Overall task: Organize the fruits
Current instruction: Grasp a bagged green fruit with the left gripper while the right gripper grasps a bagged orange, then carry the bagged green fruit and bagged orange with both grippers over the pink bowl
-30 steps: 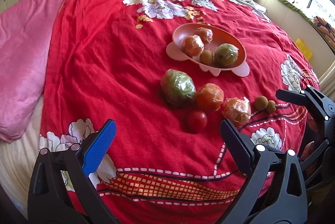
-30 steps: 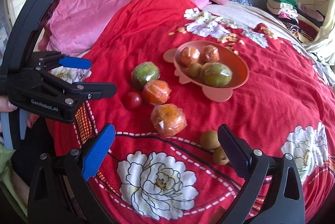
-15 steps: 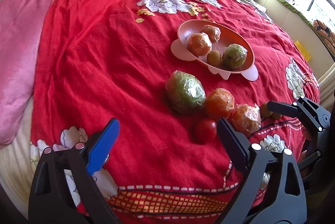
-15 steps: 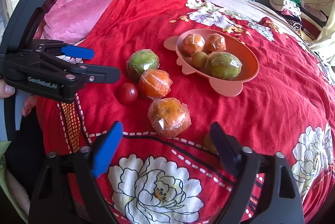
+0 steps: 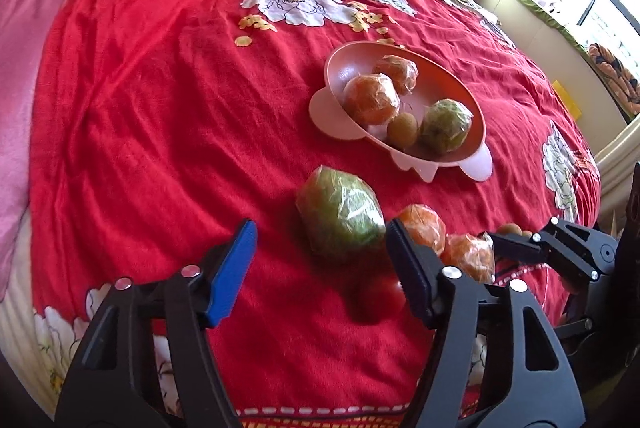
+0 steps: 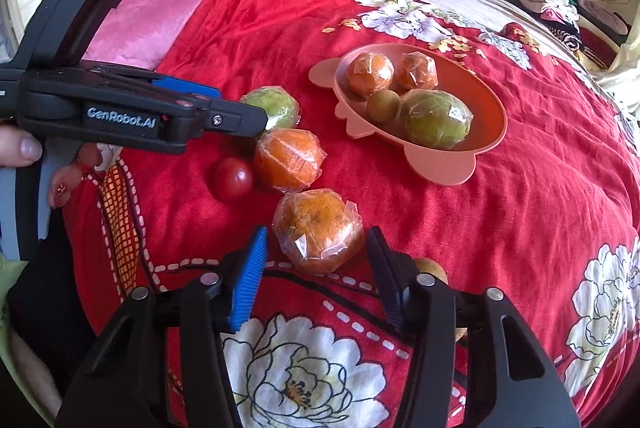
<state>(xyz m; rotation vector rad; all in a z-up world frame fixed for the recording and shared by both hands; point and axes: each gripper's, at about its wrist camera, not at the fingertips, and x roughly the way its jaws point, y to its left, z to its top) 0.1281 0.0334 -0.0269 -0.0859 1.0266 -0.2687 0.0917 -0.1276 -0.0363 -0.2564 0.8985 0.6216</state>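
left tool (image 5: 320,260) brought closer, jaws open at green fruit (image 5: 340,214) | right tool (image 6: 316,266) advanced, open around wrapped orange (image 6: 316,228) | both fruits near bowl (image 6: 484,143), on bed | grasps judged imminent

You've got 2 wrapped oranges (image 6: 370,73) in the one pink bowl (image 6: 486,143), plus 1 wrapped green fruit (image 6: 436,119) and 1 small brown fruit (image 6: 383,105). On the blanket: 2 wrapped oranges (image 6: 317,230), 1 wrapped green fruit (image 5: 340,214), 1 tomato (image 6: 233,179), 2 small brown fruits (image 6: 432,270).
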